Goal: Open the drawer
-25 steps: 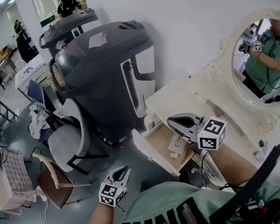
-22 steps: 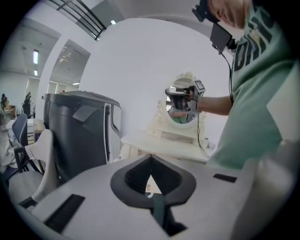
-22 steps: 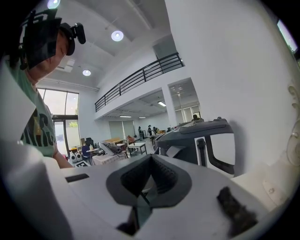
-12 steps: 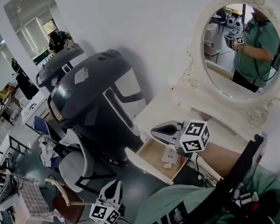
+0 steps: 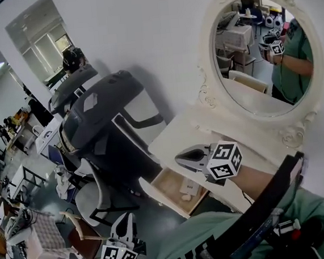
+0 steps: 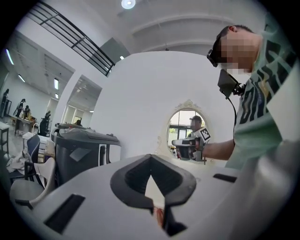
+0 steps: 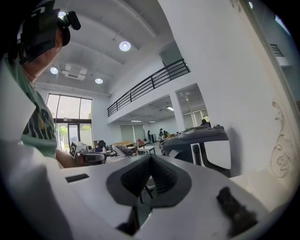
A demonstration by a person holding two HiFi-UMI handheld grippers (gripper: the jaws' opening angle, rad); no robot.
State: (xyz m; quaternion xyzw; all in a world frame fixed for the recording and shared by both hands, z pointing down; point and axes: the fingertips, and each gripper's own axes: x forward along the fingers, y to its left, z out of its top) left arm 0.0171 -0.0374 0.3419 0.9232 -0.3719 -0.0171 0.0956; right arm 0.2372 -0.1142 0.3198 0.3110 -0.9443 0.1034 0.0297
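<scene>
The drawer [image 5: 166,184] sticks out open from the white dressing table [image 5: 171,139] under the mirror [image 5: 254,83]; the right gripper [image 5: 180,157] hangs above it, jaws together, empty; the left gripper [image 5: 126,219], lower down, is closed and empty too.

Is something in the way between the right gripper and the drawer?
Nothing visible is. In the head view the right gripper hangs just above the drawer of the dressing table. The drawer already stands pulled out, with only open air between the two. The gripper's jaws are together and empty.
</scene>
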